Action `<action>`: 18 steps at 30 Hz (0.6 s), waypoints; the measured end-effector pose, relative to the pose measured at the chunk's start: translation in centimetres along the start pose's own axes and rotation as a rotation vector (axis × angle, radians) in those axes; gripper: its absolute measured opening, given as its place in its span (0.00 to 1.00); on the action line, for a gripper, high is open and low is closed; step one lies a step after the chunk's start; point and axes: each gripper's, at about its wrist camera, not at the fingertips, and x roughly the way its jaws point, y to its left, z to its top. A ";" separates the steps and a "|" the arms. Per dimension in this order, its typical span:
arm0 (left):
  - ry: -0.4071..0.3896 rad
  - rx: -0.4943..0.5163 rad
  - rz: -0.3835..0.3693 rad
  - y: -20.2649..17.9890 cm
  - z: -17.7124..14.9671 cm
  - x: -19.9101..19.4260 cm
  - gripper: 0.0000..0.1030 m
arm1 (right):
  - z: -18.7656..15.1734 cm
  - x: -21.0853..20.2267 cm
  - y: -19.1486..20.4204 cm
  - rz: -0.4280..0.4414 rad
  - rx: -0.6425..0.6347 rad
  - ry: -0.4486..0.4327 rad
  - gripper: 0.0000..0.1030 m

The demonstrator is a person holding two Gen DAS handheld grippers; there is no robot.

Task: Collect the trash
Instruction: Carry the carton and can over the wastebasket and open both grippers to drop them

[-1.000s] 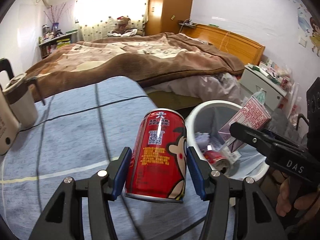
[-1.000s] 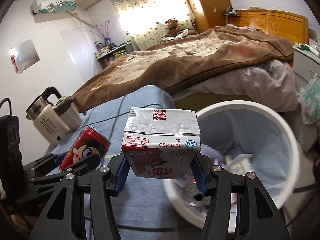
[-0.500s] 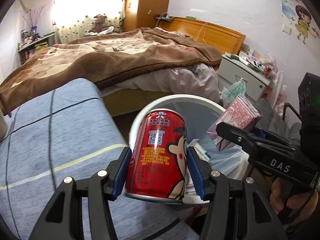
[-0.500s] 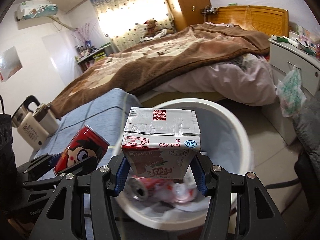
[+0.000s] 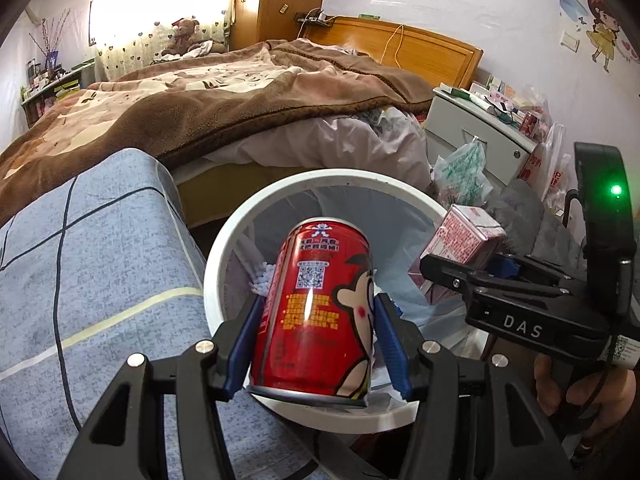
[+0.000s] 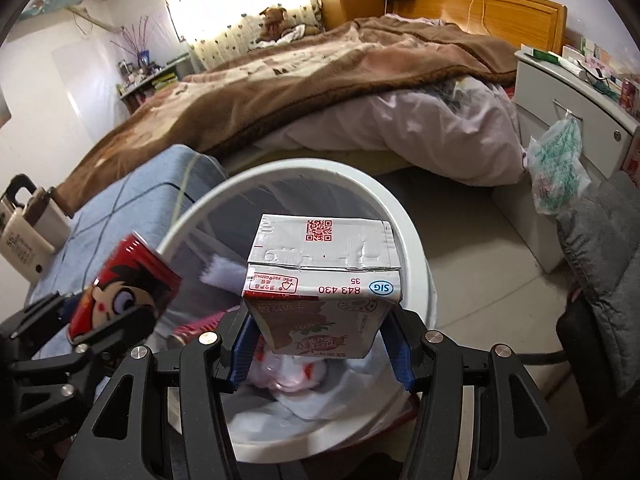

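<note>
Red can (image 5: pixel 316 312) and milk carton (image 6: pixel 320 280) above white bin (image 6: pixel 416 240)

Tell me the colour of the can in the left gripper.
The can is red with a cartoon face, clearest in the left wrist view.

Both tools angle downward side by side, left tool (image 5: pixel 316 344) and right tool (image 6: pixel 320 348) (each clamped on something).

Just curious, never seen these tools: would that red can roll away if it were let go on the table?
Probably. The red can is a smooth cylinder, so on its side it would roll. It looks undented in the left claw, so fairly stiff. Its shiny surface may be slippery.
</note>
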 end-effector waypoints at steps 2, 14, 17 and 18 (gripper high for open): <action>-0.003 0.006 0.002 -0.3 -0.1 -0.1 0.56 | -0.2 0.3 -0.2 -0.013 -0.003 0.016 0.55; -0.037 -0.015 -0.005 0.2 0.2 -1.2 0.60 | -0.2 0.1 0.1 -0.046 -0.022 0.021 0.57; -0.038 -0.029 -0.001 0.5 0.1 -1.4 0.61 | -0.2 -0.5 0.0 -0.038 -0.003 0.003 0.58; -0.038 -0.032 -0.003 0.6 0.0 -1.5 0.61 | -0.2 -0.6 0.1 -0.035 -0.001 0.000 0.58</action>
